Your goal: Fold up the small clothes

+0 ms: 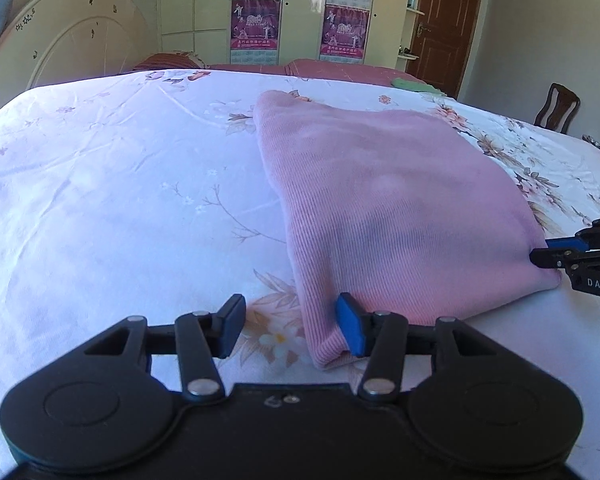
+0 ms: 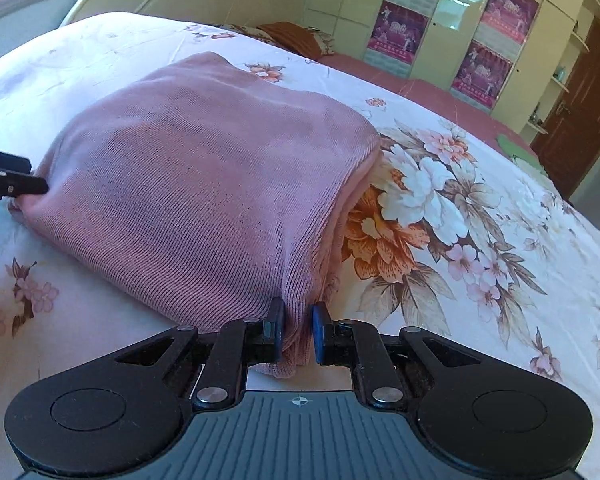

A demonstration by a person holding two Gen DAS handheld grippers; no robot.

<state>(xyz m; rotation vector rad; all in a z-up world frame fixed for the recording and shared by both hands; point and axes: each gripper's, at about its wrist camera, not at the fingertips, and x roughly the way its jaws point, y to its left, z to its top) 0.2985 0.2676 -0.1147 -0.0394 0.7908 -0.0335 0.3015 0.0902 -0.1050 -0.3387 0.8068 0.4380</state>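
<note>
Right gripper [image 1: 540, 254]: body cut off by the left wrist view's right edge. Posters [image 1: 256, 26] on the far wardrobe: print too small to read. Green item [image 1: 414, 85] at the bed's far right: unidentifiable. Chair [image 1: 556, 106]: lower part hidden behind the bed.

The folded knit garment [image 1: 380, 200] is laid flat on the bed [image 1: 100, 200], toward its near edge. Its two near corners are met by the grippers: the left gripper [image 1: 292, 330] at the left one, the right gripper [image 2: 298, 334] at the right. A small cloth [image 1: 414, 85] is left near the bed's far right corner, with a wardrobe [image 1: 300, 8] behind the bed.
</note>
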